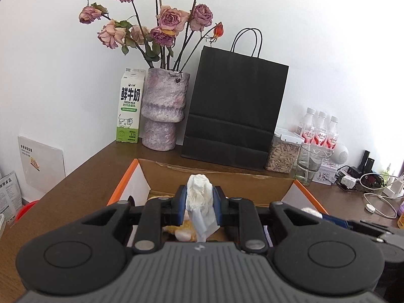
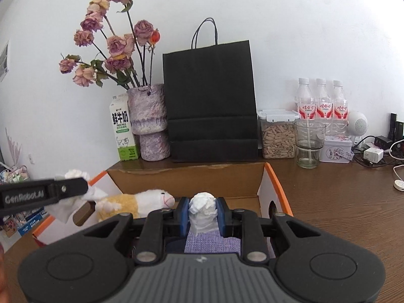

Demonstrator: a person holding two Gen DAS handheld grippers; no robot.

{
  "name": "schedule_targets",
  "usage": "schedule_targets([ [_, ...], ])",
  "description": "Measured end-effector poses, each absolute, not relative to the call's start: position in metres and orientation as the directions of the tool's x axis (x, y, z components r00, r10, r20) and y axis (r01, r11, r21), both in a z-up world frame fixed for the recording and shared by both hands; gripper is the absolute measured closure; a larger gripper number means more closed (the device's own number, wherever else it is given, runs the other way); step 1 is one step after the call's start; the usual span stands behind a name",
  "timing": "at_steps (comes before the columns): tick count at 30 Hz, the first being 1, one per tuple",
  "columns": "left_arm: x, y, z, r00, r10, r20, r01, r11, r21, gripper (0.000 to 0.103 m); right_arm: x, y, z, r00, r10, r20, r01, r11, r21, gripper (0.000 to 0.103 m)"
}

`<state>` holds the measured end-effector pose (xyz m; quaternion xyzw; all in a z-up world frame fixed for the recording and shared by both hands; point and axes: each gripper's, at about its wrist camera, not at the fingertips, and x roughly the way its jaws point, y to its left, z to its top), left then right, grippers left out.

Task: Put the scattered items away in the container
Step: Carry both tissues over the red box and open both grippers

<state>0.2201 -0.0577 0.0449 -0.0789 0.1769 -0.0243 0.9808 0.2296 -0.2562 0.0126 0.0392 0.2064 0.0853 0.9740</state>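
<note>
A brown wooden tabletop (image 2: 341, 202) runs to a white wall, and on it the biggest thing is an open cardboard box with orange-edged white flaps (image 1: 217, 176), standing in front of a tall black paper bag with twisted cord handles (image 1: 234, 106). Left of the bag stands a mottled purple vase of faded pink roses (image 1: 161, 111), and left of that a white and green milk carton (image 1: 128, 108). To the bag's right are a clear lidded jar of pale seeds (image 2: 277, 136), a clear drinking glass (image 2: 309, 144), and three small water bottles with red labels (image 2: 320, 103) against the wall. Inside the box lies a yellow and white plush lamb (image 2: 133, 203), its head pointing right. The left gripper (image 1: 199, 199) hangs over the box's near side with its blue-padded jaws pinching a crumpled white tissue wad (image 1: 199, 194), a loose tail of it hanging down below the pads. In the right wrist view this gripper shows at the left, above the box's left flap. The right gripper (image 2: 203, 212) is likewise clamped on a second white tissue ball (image 2: 203, 209), held over the box's interior, with a patch of lilac woven fabric (image 2: 212, 240) visible beneath it.
</note>
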Motion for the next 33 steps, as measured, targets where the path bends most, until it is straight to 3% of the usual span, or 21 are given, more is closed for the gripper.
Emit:
schedule_targets([
  [8, 0.234, -0.054, 0.023, 0.917, -0.039, -0.397, 0.002, 0.996, -0.093, 0.081, 0.231, -0.249, -0.001, 0.892, 0.156, -0.424, -0.139, 0.988, 0.070, 0.081],
  [21, 0.226, -0.067, 0.014, 0.923, -0.020, -0.385, 0.014, 1.000, -0.019, 0.078, 0.215, -0.239, -0.003, 0.906, 0.135, -0.401, -0.145, 0.989, 0.007, 0.079],
  [22, 0.225, -0.067, 0.014, 0.924, -0.016, -0.382, 0.010, 1.000, -0.017, 0.073, 0.214, -0.239, -0.003, 0.908, 0.137, -0.397, -0.146, 0.989, 0.006, 0.072],
  [23, 0.225, -0.067, 0.014, 0.926, -0.007, -0.378, 0.002, 1.000, -0.014, 0.068, 0.213, -0.239, -0.003, 0.910, 0.136, -0.391, -0.146, 0.989, 0.006, 0.059],
  [24, 0.224, -0.067, 0.014, 0.926, 0.000, -0.377, -0.005, 1.000, -0.013, 0.049, 0.211, -0.239, -0.003, 0.915, 0.133, -0.381, -0.142, 0.990, 0.005, 0.049],
  [25, 0.223, -0.066, 0.014, 0.929, 0.009, -0.370, -0.015, 1.000, -0.013, 0.031, 0.209, -0.239, -0.002, 0.920, 0.129, -0.370, -0.137, 0.991, 0.004, 0.030],
  [26, 0.221, -0.066, 0.015, 0.934, 0.015, -0.358, -0.022, 1.000, -0.015, 0.022, 0.208, -0.239, -0.002, 0.925, 0.127, -0.359, -0.135, 0.991, 0.003, 0.016],
  [27, 0.219, -0.066, 0.016, 0.940, 0.021, -0.341, -0.028, 0.999, -0.016, 0.005, 0.206, -0.239, -0.001, 0.929, 0.128, -0.348, -0.135, 0.991, 0.005, 0.011],
  [28, 0.216, -0.066, 0.017, 0.949, 0.028, -0.314, -0.034, 0.999, -0.013, 0.000, 0.204, -0.240, 0.000, 0.932, 0.131, -0.338, -0.136, 0.991, 0.008, 0.006],
  [33, 0.213, -0.066, 0.018, 0.955, 0.043, -0.293, -0.046, 0.999, -0.001, 0.000, 0.200, -0.237, 0.001, 0.935, 0.136, -0.326, -0.143, 0.990, 0.005, 0.000],
])
